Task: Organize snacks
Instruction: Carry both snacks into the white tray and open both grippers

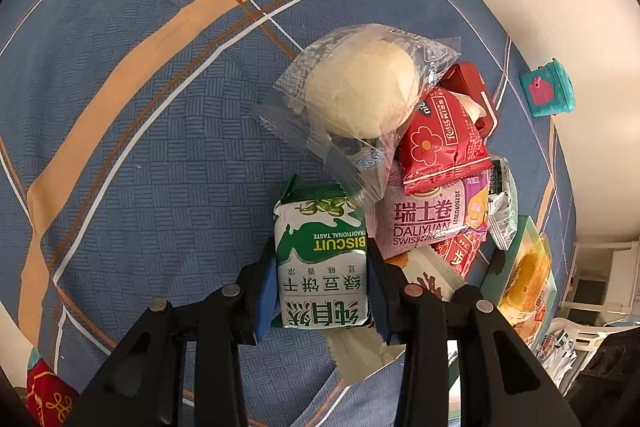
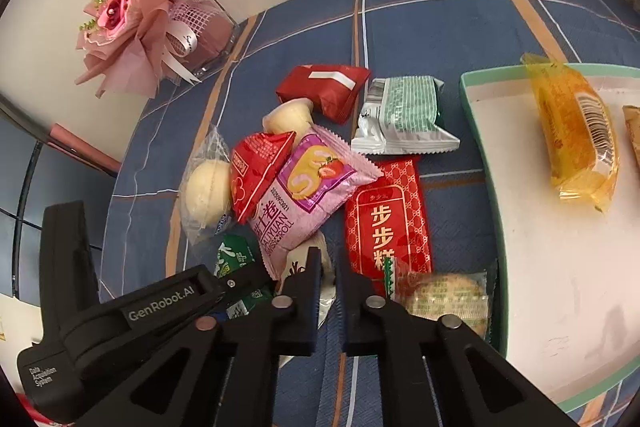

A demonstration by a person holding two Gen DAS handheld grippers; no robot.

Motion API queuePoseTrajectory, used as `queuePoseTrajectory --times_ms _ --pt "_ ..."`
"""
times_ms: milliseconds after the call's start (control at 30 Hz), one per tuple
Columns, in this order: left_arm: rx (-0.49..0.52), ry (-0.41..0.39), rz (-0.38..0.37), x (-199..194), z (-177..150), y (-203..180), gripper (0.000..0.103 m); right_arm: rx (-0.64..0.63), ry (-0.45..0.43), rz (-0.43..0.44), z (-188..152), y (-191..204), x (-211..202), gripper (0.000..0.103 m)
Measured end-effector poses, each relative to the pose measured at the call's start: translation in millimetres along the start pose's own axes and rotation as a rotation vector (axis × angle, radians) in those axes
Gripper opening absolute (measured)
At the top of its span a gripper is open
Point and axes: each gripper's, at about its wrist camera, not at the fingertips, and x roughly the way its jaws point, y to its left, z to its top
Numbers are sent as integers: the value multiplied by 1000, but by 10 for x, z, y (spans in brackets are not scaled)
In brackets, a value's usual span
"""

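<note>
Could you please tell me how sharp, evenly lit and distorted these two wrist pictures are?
Left wrist view: sharp at the centre, the print on the green biscuit pack legible, straight tablecloth stripes bowed into arcs by the fisheye, corners black. Right wrist view: equally sharp, soft even daylight, mild sheen on the pink Swiss roll packet, the tray rim curved, the bouquet stretched near the edge.

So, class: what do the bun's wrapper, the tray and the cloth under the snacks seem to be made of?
Bun wrapper: thin clear plastic film, glossy; the pale bun shows through and the edges are crimped.
Tray: looks like card or plastic, matt white inside with a green rim; hard to tell which.
Cloth: woven fabric, matt blue with orange and white stripes, likely cotton.
</note>
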Motion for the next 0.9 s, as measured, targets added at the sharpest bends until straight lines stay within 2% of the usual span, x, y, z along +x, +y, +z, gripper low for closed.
queuePoseTrajectory --times_ms 167,533,700,900 --pt "5 -6 -3 -27 -13 -5 41 -14 -37 -17 26 50 -96 2" --pt "37 -87 -3 -347 -77 -126 41 -42 -140 14 127 139 -496 1" --pt "67 -123 -5 -472 -177 -281 41 -64 -209 27 135 147 -785 1" --pt "131 -164 7 -600 -322 -536 41 -74 -254 7 127 57 -1041 1"
